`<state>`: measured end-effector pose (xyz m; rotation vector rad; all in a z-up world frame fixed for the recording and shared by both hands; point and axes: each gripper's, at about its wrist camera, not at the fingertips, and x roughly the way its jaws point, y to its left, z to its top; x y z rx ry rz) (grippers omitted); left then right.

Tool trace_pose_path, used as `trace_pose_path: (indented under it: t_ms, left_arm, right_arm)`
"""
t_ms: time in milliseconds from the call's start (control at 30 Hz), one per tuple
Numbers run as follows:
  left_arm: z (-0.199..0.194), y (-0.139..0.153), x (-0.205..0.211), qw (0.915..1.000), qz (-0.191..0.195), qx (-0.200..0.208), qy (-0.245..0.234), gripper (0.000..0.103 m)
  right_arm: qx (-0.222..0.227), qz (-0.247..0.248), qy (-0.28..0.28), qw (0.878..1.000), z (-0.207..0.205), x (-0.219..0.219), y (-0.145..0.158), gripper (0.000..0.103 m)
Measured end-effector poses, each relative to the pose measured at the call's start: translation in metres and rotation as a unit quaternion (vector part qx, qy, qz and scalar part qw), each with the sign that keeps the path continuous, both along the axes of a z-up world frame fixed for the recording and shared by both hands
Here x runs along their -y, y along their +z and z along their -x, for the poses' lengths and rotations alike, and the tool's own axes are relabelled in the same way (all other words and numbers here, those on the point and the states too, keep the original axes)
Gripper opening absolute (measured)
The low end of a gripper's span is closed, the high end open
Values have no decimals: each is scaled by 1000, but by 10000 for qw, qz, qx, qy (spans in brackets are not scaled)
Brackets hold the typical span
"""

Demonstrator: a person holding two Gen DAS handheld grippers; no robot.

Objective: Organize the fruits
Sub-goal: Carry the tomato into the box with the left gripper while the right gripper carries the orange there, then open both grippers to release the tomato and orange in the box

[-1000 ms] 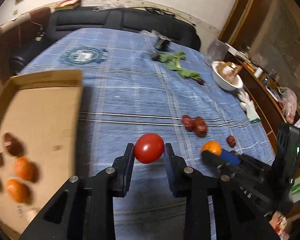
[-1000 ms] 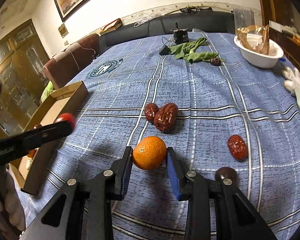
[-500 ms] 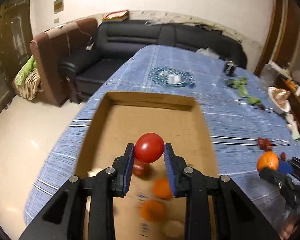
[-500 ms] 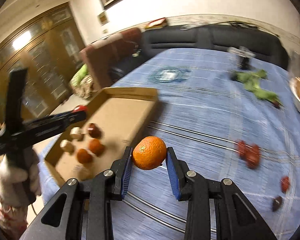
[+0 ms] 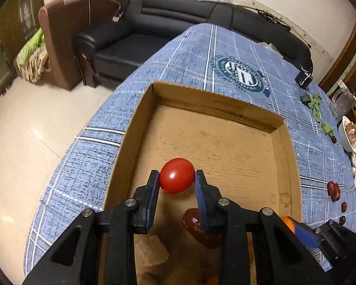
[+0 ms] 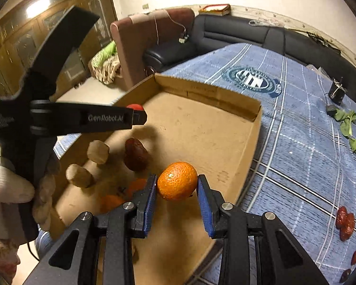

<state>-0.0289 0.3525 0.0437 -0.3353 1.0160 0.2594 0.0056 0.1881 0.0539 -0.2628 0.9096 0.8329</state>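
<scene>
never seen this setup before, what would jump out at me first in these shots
The red tomato pinched in the left hand-held gripper hangs over the open cardboard box. Beside it, the right hand-held gripper grips a bright orange above the same box, where a dark date and pale lumps already lie.
</scene>
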Motion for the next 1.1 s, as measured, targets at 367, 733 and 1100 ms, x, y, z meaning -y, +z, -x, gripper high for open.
trace_pose_path:
  t_ms: [367, 733, 1100]
  left_arm:
    - [5, 1, 0, 9999, -25, 139, 52, 43]
    - [44, 48, 26, 9961, -269, 816, 222, 67]
    - [100, 73, 101, 9891, -329, 1349, 494, 86]
  right_arm:
    - [-274, -26, -221, 9994, -13, -8, -15, 39]
    - [-105, -502, -375, 9980, 2, 23, 15, 42]
    - [202, -706, -1494, 9861, 31, 129, 32, 44]
